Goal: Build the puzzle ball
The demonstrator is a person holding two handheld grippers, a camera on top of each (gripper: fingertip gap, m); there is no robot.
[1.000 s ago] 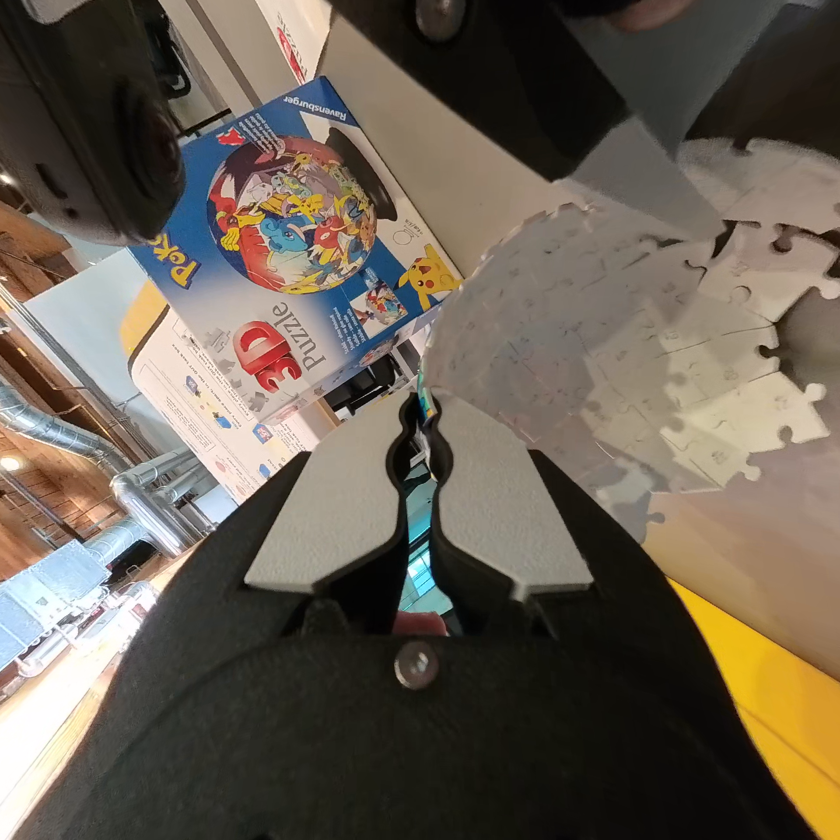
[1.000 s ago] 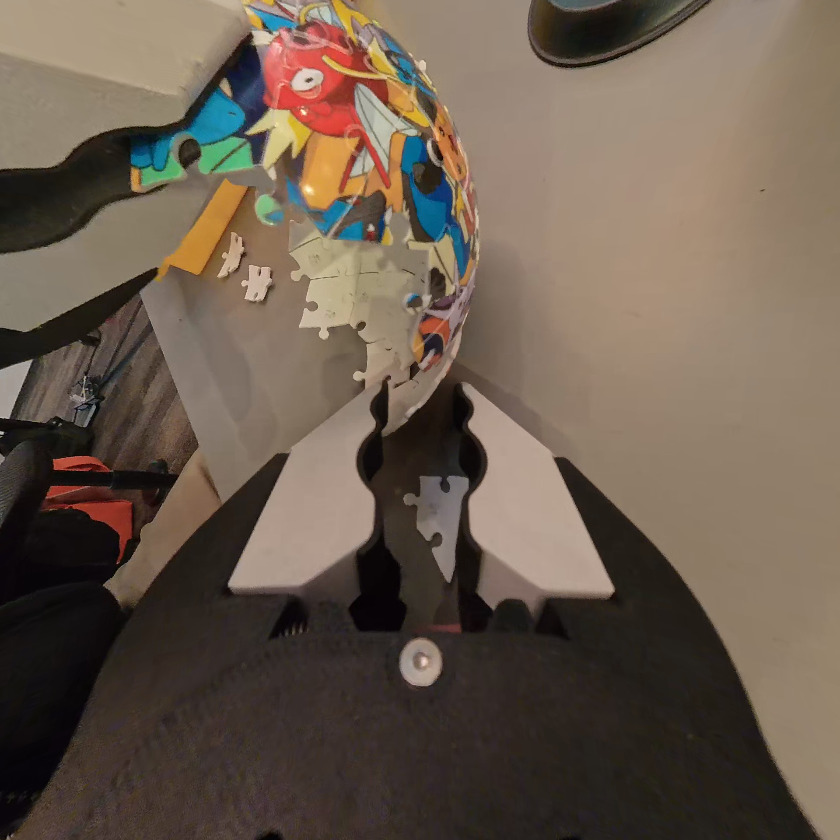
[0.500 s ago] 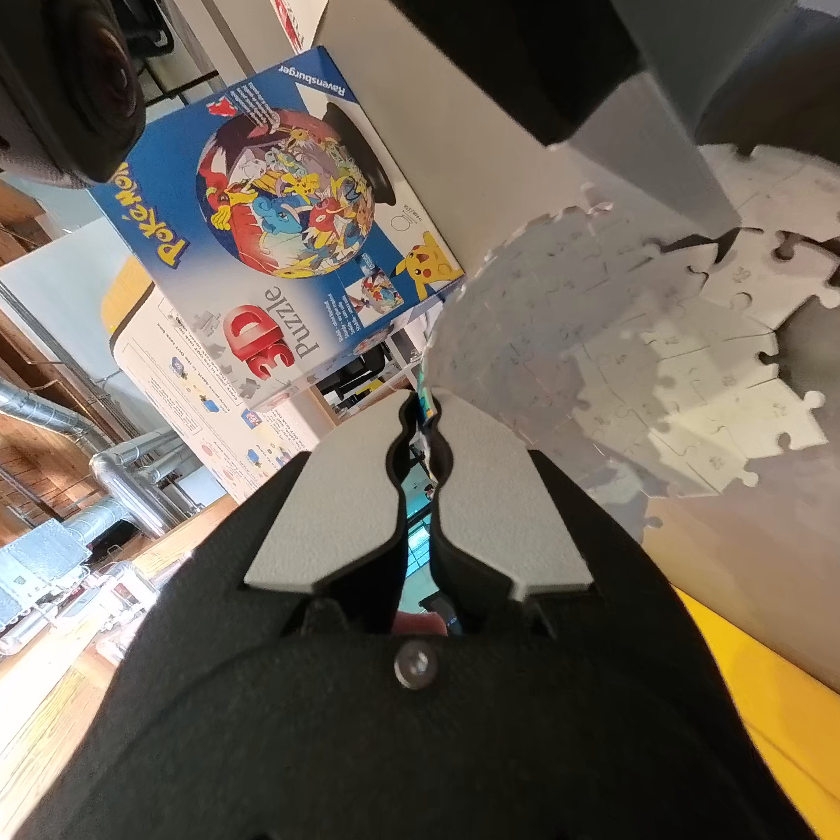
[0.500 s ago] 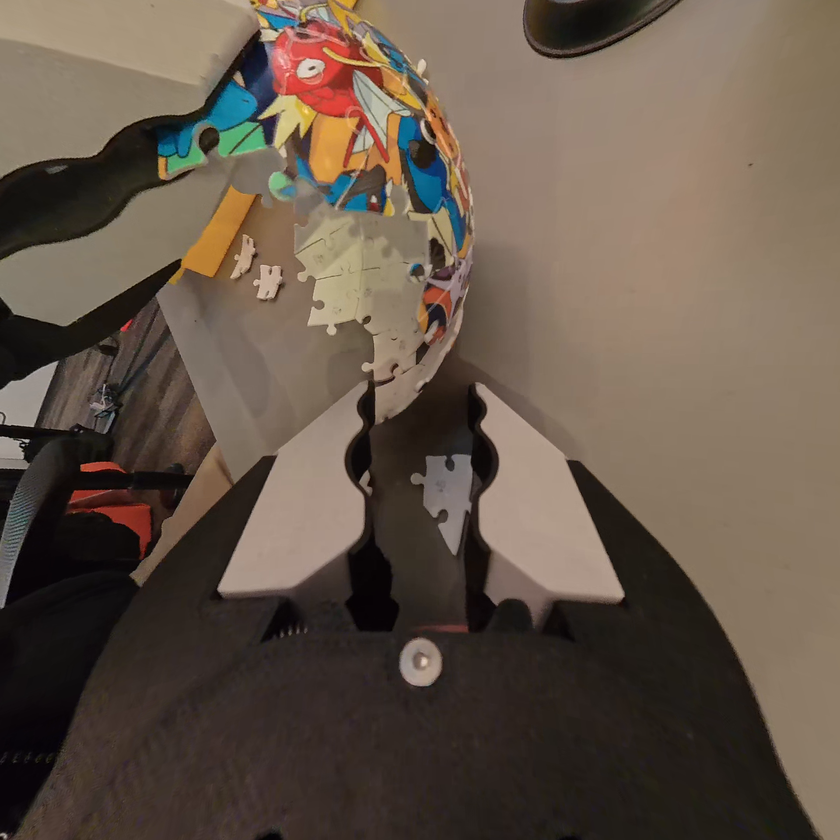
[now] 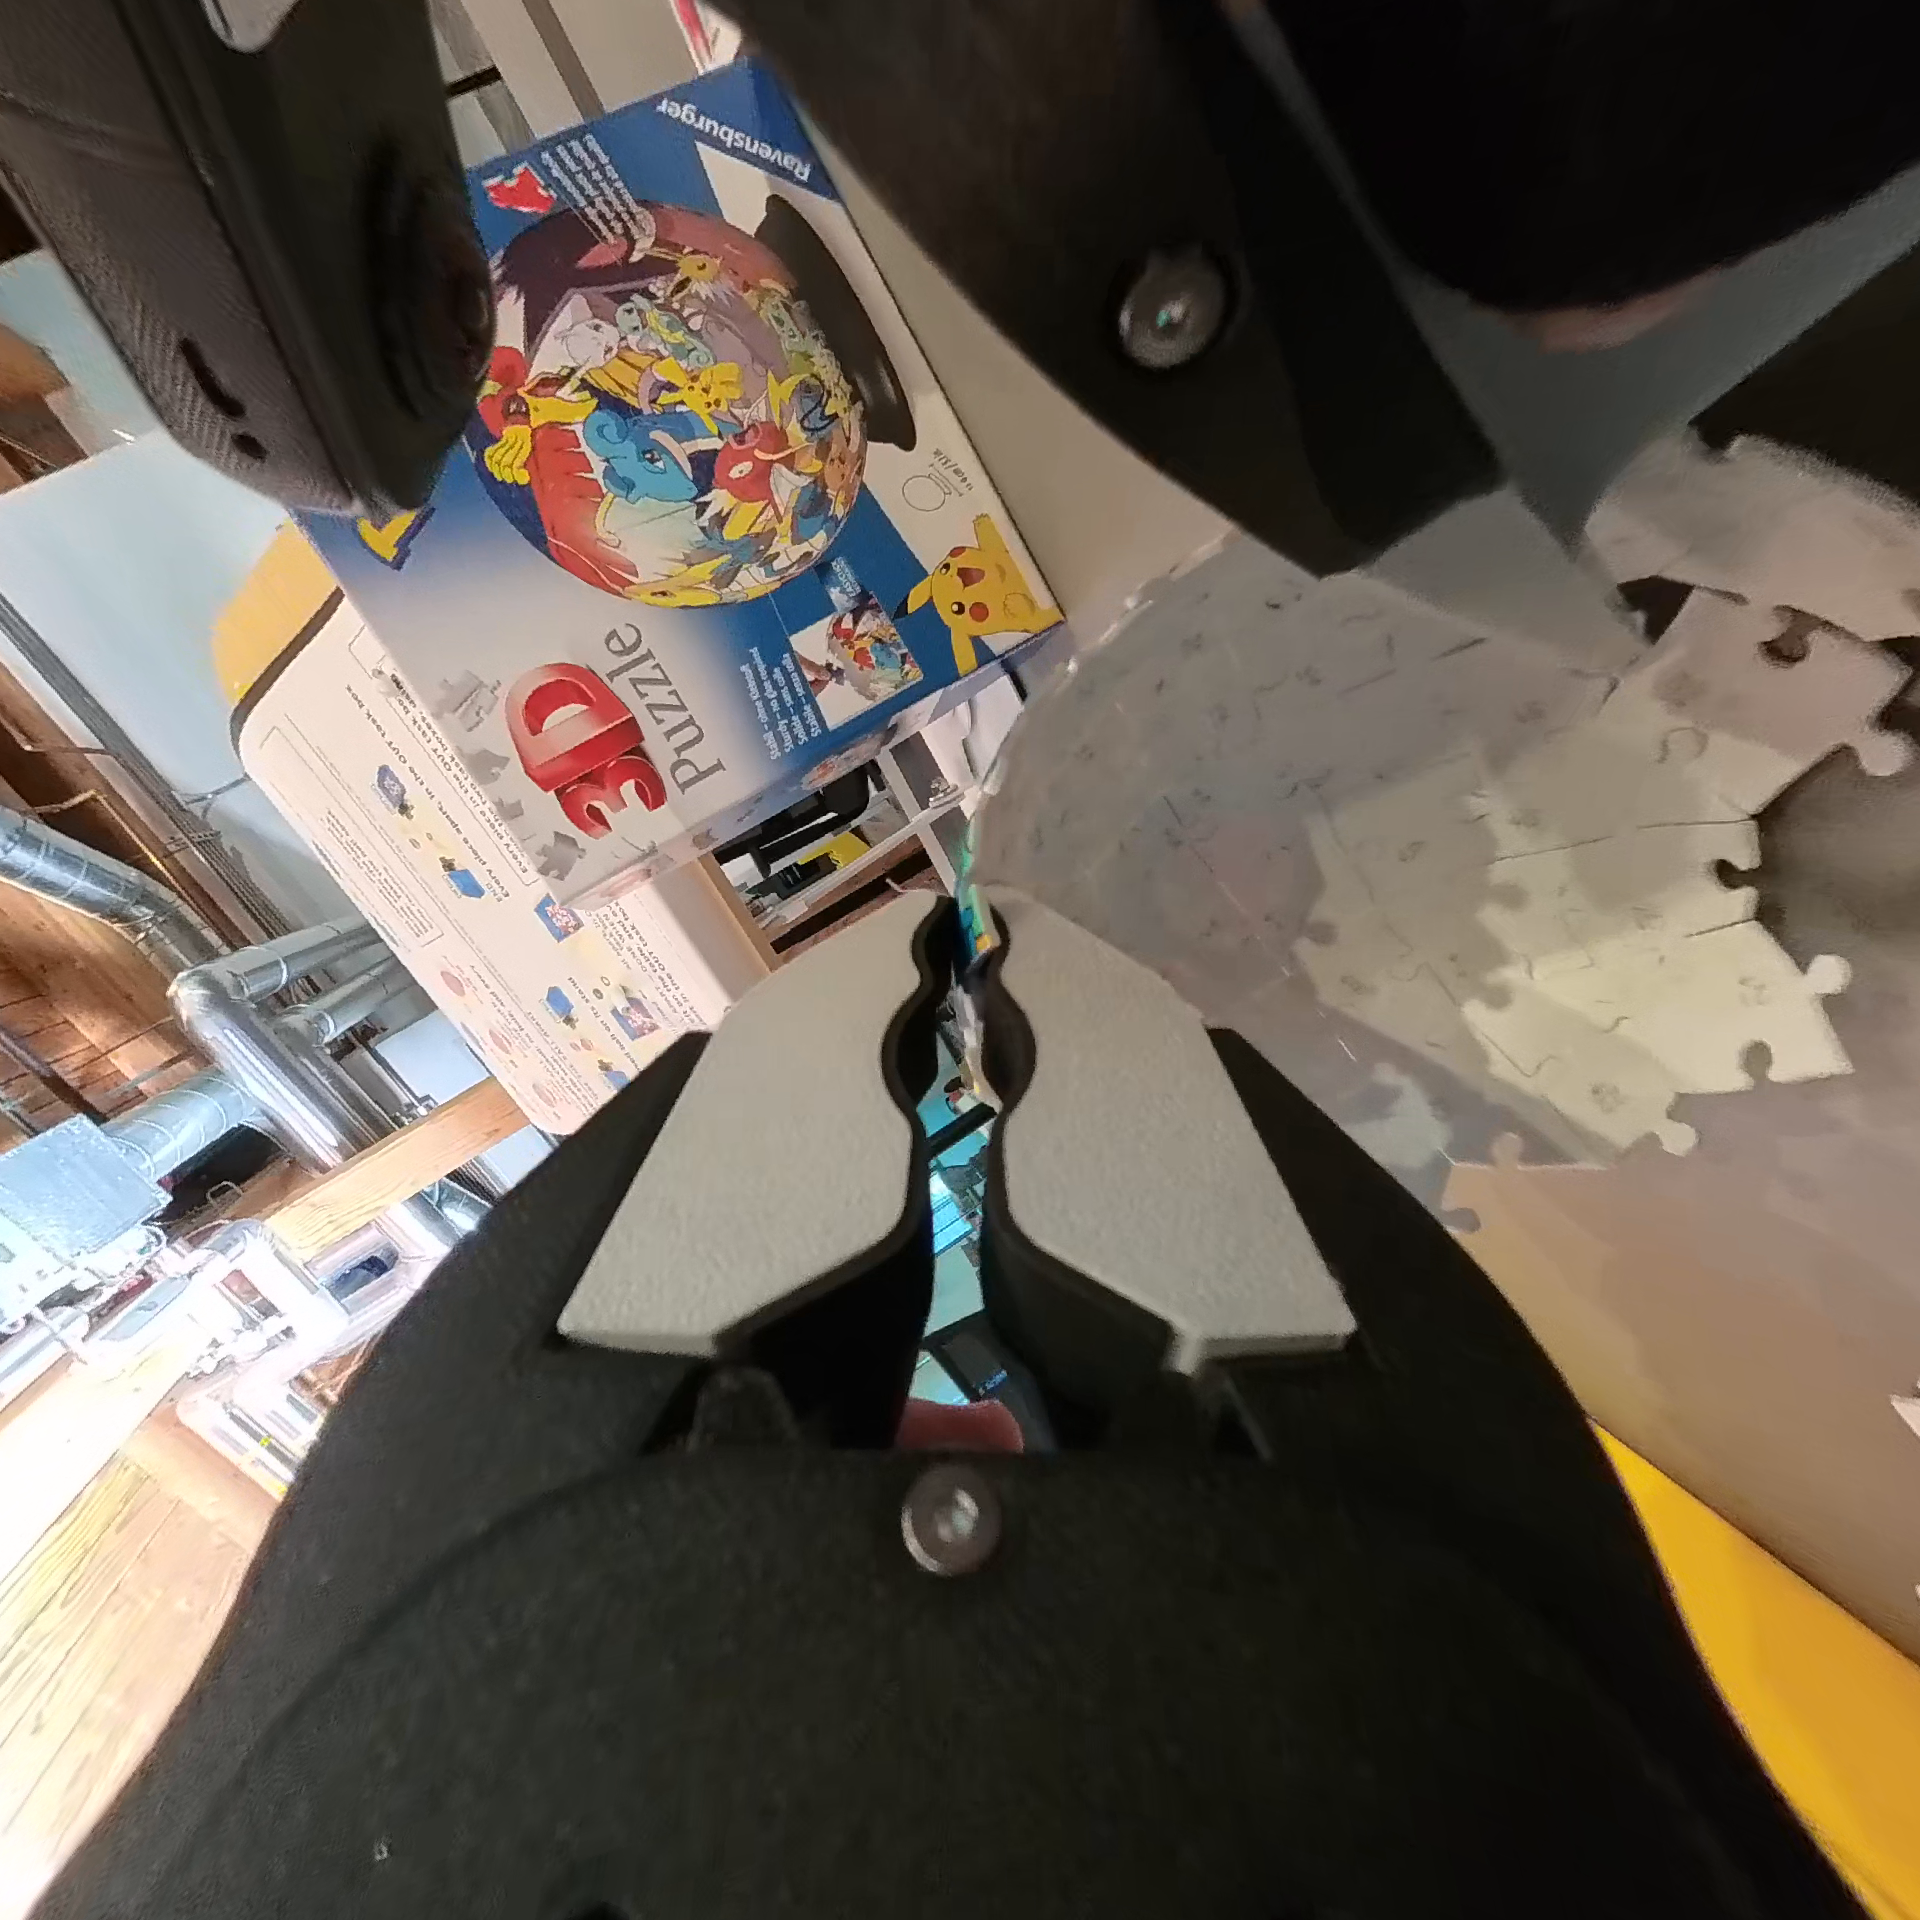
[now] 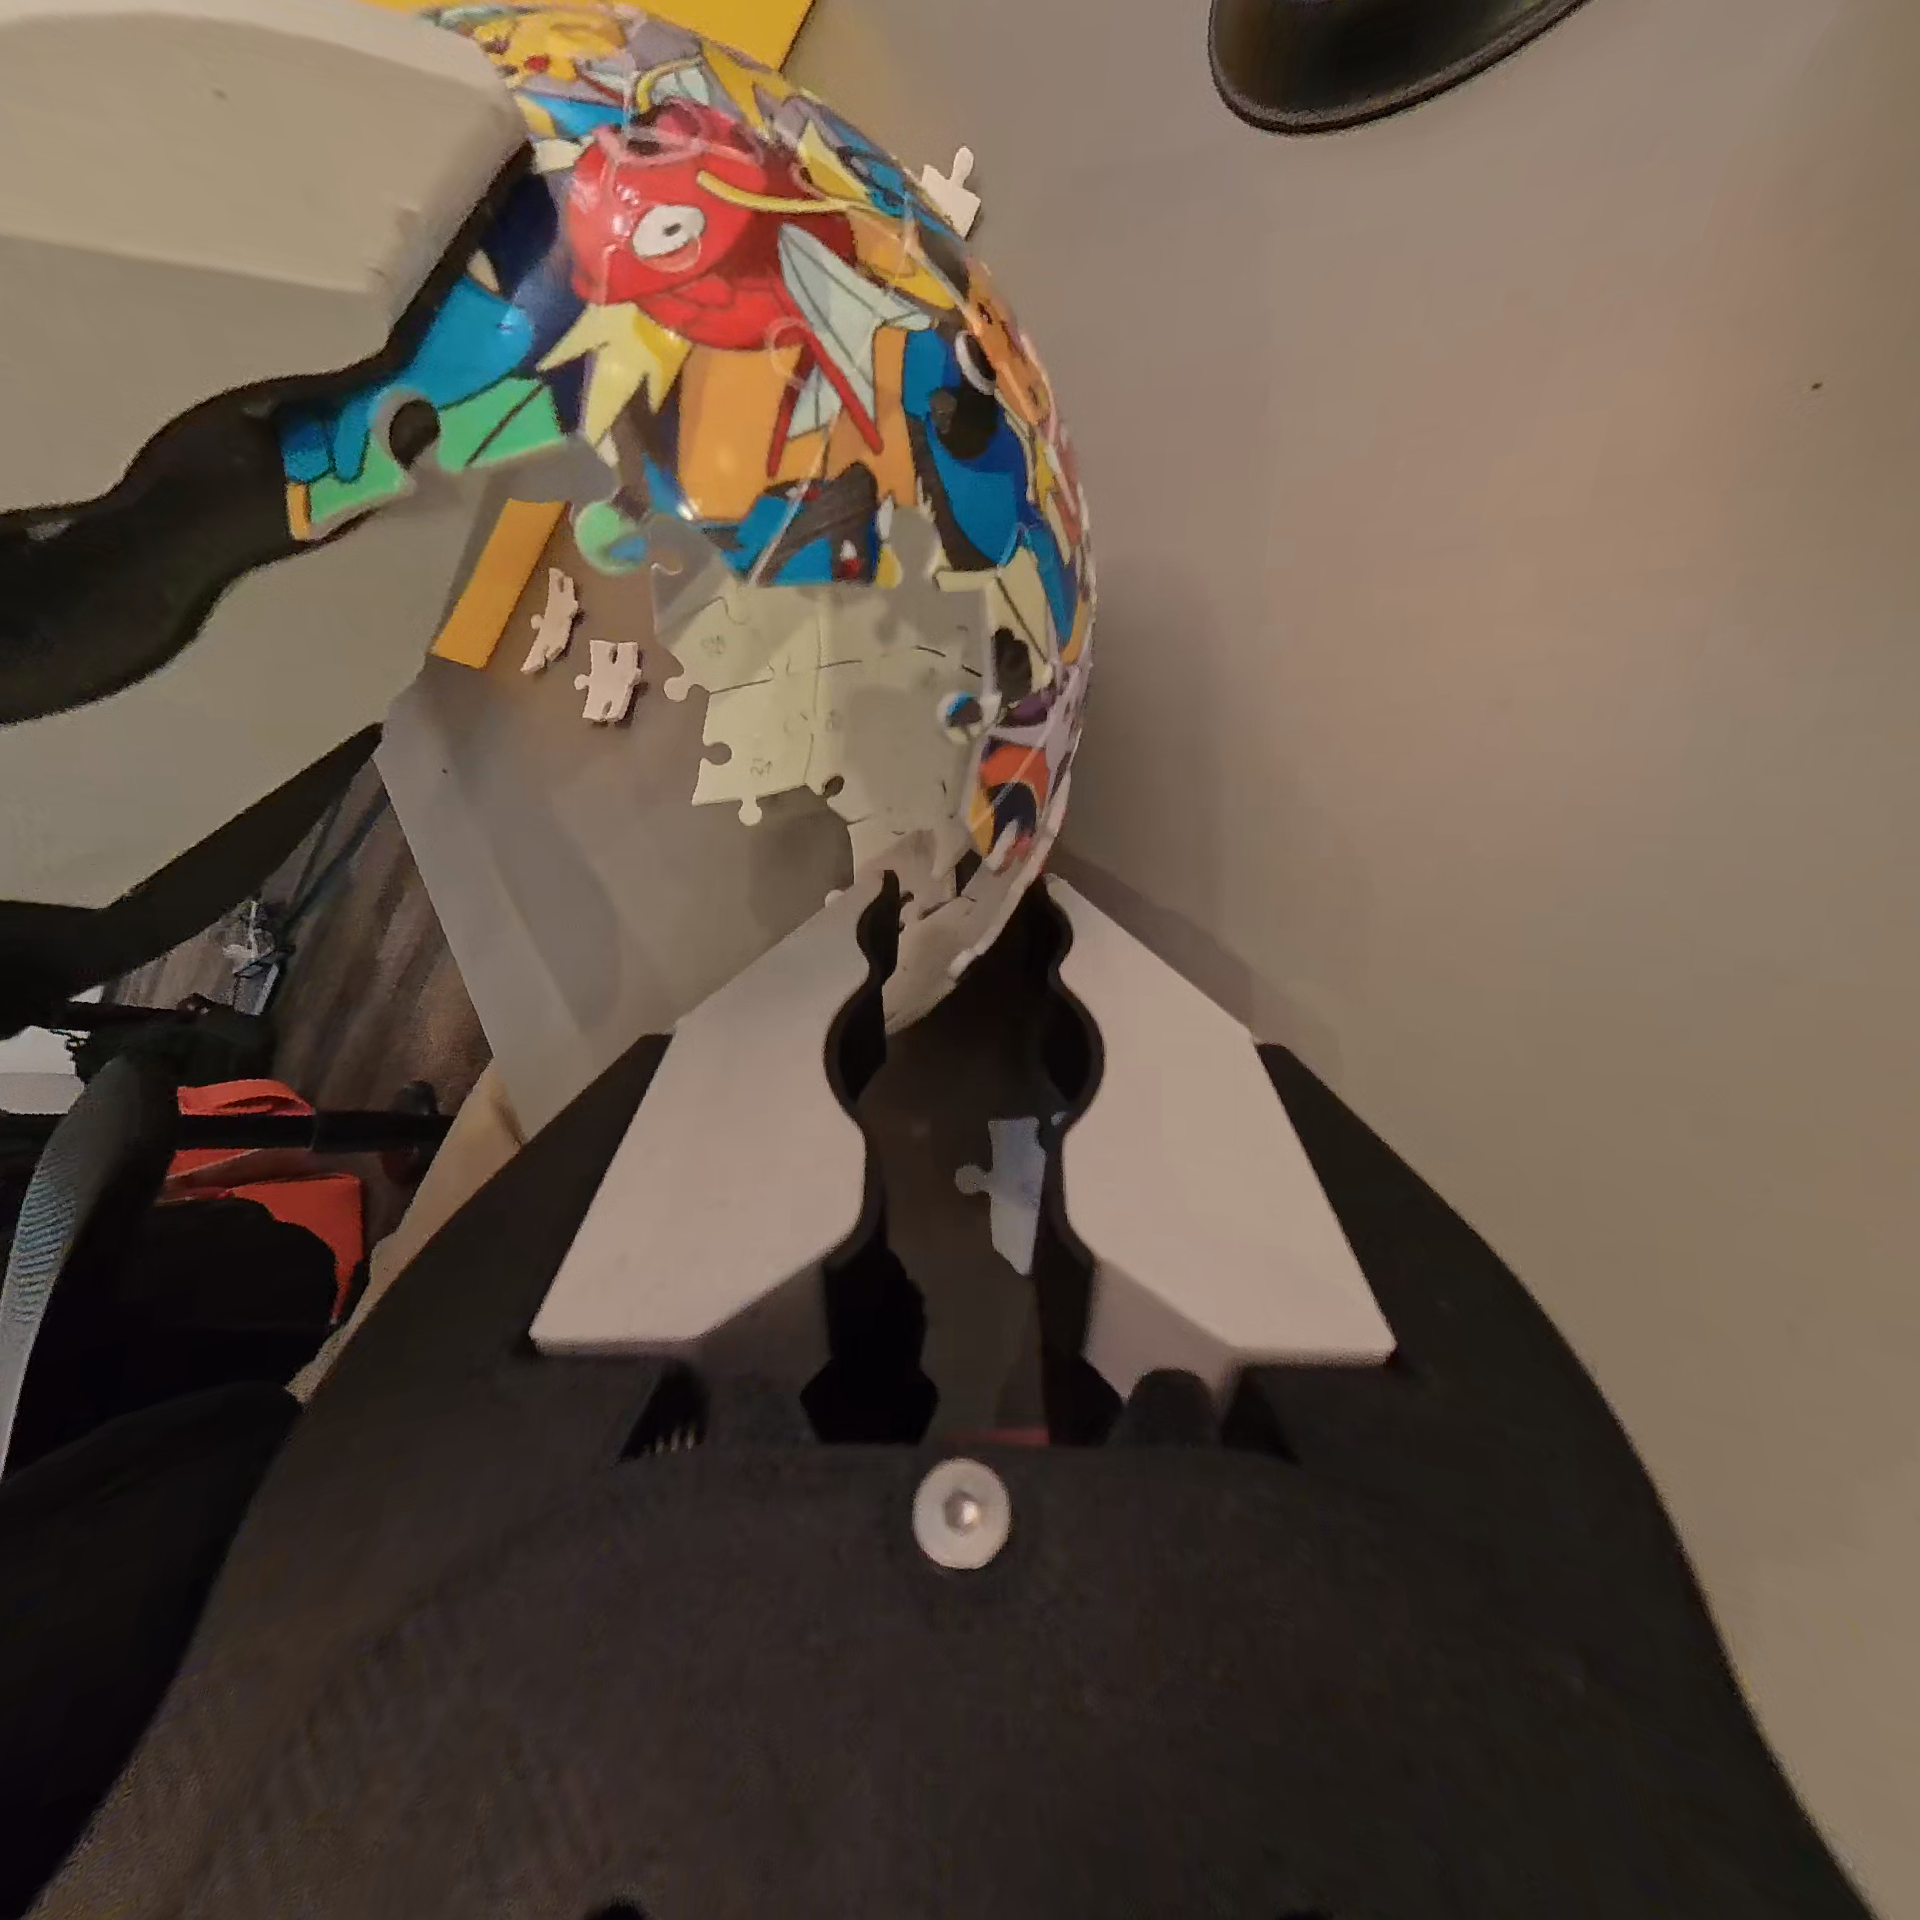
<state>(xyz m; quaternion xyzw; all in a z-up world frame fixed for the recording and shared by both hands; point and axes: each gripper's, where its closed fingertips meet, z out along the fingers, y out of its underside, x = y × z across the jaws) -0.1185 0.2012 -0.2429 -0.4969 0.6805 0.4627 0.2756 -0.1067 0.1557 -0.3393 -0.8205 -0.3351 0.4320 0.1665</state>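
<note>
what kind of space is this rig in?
Likely a workshop or loft-style office: exposed metal ducts and wood beams overhead, a pale worktable, and a chair on wood flooring.

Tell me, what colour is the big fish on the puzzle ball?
The fish on the puzzle ball is red with a white eye, clearest in the right wrist view.

Half-built curved plastic puzzle ball (image 6: 831, 343): outer face printed with cartoon creatures in red, orange, blue, yellow and green; inner face (image 5: 1403, 831) plain pale grey-white.
Loose jigsaw pieces (image 6: 608, 681): off-white backs.
Rectangular cardboard puzzle box (image 5: 707, 499): blue, multicoloured ball picture, red lettering.
Desk (image 6: 1455, 727): matt beige-grey, yellow edge strip.
Round stand (image 6: 1371, 52): black.
</note>
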